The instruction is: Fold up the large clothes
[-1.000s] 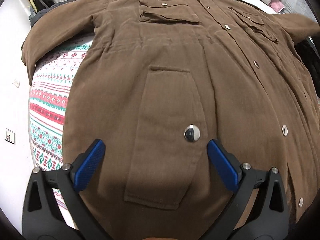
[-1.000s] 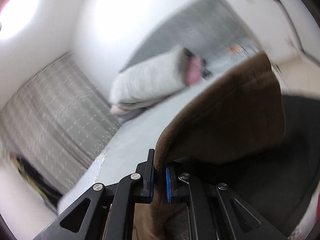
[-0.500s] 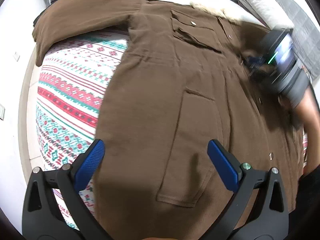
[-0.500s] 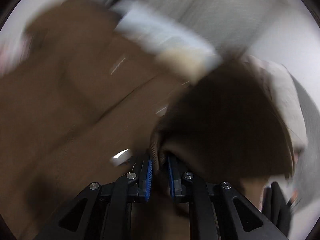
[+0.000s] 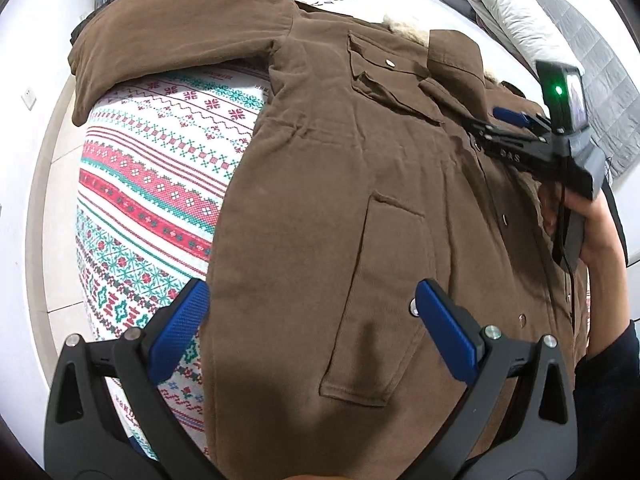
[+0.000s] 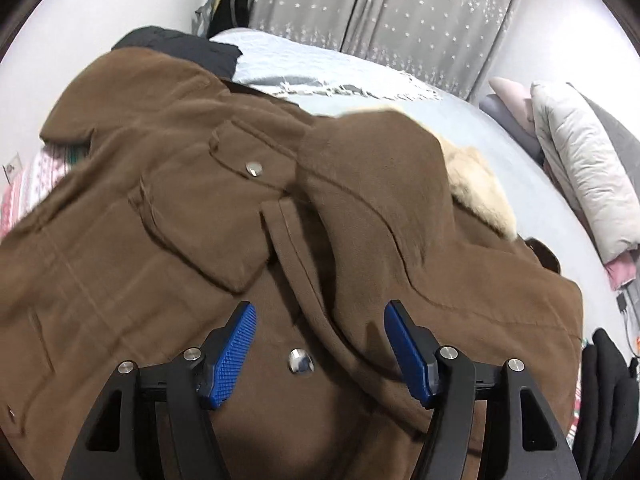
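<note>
Coat has one sleeve folded in, right gripper jaws just opened off it, left gripper jaws wide, and the far sleeve by the bed's corner looks next.

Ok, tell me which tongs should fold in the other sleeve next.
Left. The spread sleeve lies on the left tongs' side, over the patterned blanket, and they are open and empty. The right tongs, open too, hang over the sleeve already folded across the coat's chest.
</note>
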Tool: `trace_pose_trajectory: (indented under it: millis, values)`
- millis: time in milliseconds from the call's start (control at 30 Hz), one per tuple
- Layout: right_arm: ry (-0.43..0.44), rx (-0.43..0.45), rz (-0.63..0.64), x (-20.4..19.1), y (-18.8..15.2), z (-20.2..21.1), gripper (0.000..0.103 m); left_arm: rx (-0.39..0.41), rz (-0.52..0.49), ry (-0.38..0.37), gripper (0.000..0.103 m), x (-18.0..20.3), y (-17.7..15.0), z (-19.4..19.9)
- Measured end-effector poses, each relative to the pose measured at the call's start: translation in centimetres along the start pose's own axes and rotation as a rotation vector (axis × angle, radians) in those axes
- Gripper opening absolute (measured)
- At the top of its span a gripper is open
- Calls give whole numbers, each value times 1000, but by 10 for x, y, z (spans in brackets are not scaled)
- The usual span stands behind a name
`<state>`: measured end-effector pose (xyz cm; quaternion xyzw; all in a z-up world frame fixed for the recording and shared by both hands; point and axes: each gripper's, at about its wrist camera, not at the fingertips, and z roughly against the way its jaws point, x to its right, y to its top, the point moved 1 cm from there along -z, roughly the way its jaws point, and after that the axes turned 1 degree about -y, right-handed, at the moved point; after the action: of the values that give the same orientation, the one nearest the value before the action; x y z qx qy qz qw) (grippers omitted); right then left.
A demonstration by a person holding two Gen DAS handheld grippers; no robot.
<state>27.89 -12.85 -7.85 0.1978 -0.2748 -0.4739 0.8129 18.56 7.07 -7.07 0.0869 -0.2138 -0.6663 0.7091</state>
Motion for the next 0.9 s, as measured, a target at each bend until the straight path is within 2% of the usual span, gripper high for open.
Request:
trace_pose_trajectory:
  millis: [133,167,267,367,400,433,500,533,567,600,633,667,700,767,800,833,867,900]
  values:
    - [-15,-7,109,-20,2,-15,64,3,3,-2,103,-2,5,0]
    - [-34,-12,146,-25,7,-27,57,11,4,-1,103,-3,6,2]
    - [-172,-55,217,-30,12,-55,15,33,4,18,103,-9,8,6]
    - [-140,-41,132,-15,24,-49,9,31,24,13,103,-18,10,8]
    - [-119,6,79,-6,28,-36,9,31,39,2,103,-21,10,10]
    - [-68,91,-4,7,34,-13,9,33,48,-6,103,-23,11,11]
    - [109,236,-173,33,36,23,9,40,61,-19,103,-26,12,14]
    - [250,319,-272,50,34,39,9,41,62,-19,103,-27,13,15]
    - [334,359,-327,61,31,46,9,42,62,-19,103,-26,14,15]
    - [406,360,-369,69,29,45,10,44,61,-20,103,-26,15,15]
    - [395,328,-357,68,29,40,10,44,60,-20,103,-25,15,16]
    - [315,263,-289,57,30,28,14,44,56,-18,103,-24,15,16]
    - [253,184,-215,44,28,14,14,45,52,-15,103,-24,15,16]
    - [205,-5,-54,8,18,-21,19,49,52,-8,103,-26,16,16]
    - [192,-44,0,-5,12,-30,26,52,56,-5,103,-27,16,17]
    - [149,-51,58,-19,7,-35,28,53,61,-4,103,-29,16,17]
    - [101,-27,95,-27,7,-33,29,53,67,-5,103,-31,16,18]
    - [110,-13,85,-25,10,-32,30,54,72,-6,103,-32,16,18]
